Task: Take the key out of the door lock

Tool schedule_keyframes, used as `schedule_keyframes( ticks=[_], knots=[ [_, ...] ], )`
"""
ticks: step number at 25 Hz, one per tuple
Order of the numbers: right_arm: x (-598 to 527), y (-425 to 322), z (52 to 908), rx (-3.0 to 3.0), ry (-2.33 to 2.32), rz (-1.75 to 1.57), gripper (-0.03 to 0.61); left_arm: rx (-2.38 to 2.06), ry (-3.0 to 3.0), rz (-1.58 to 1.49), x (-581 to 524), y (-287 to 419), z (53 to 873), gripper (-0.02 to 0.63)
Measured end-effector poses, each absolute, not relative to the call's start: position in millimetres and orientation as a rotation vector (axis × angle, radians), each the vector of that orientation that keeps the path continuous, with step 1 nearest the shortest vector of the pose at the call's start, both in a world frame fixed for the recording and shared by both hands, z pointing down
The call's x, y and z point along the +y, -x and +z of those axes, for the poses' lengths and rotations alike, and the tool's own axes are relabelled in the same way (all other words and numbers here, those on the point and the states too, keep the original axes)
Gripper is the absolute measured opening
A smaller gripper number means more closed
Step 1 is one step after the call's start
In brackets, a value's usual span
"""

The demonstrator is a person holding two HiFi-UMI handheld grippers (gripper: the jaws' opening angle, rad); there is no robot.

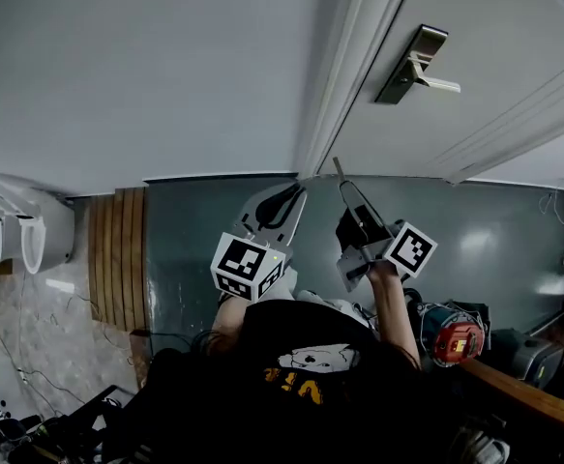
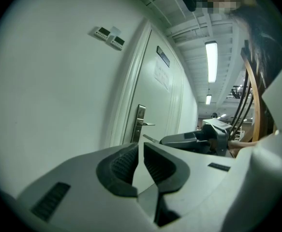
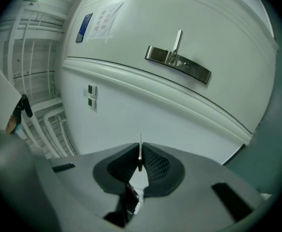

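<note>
The white door carries a metal lock plate with a lever handle (image 1: 413, 66), also seen in the left gripper view (image 2: 139, 123) and the right gripper view (image 3: 178, 62). My right gripper (image 3: 140, 159) is shut on a thin metal key (image 3: 140, 148), whose blade pokes out past the pads. In the head view the right gripper (image 1: 343, 186) holds the key (image 1: 338, 167) well short of the door, clear of the lock. My left gripper (image 1: 294, 191) hangs beside it, near the door frame, jaws shut with nothing in them (image 2: 141, 146).
The door frame (image 1: 344, 75) runs between the wall and the door. Wall switches (image 2: 109, 35) sit left of the frame. On the floor are a white fixture (image 1: 30, 225), wooden slats (image 1: 117, 249) and a red and blue tool (image 1: 453, 334).
</note>
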State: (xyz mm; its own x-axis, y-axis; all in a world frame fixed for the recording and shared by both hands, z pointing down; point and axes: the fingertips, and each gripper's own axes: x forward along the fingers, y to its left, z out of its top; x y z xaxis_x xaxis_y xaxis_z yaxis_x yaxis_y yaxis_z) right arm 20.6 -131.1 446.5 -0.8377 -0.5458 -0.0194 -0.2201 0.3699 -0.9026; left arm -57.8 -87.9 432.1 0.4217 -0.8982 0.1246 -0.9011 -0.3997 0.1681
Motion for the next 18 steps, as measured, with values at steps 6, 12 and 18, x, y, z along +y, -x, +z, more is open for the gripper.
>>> schedule_keyframes(
  ticks=[6, 12, 18],
  knots=[
    [-126.2, -24.0, 452.0, 2.330, 0.668, -1.470, 0.021, -1.609, -2.434, 0.040, -82.4, 57.8, 435.8, 0.026],
    [-129.5, -22.1, 461.3, 2.336, 0.661, -1.492, 0.021, -1.630, -2.405, 0.053, -87.1, 63.0, 442.1, 0.026],
    [-74.5, -70.3, 446.5, 2.340, 0.597, -1.457, 0.021, -1.655, -2.449, 0.056, -33.1, 9.0, 428.2, 0.028]
  ],
)
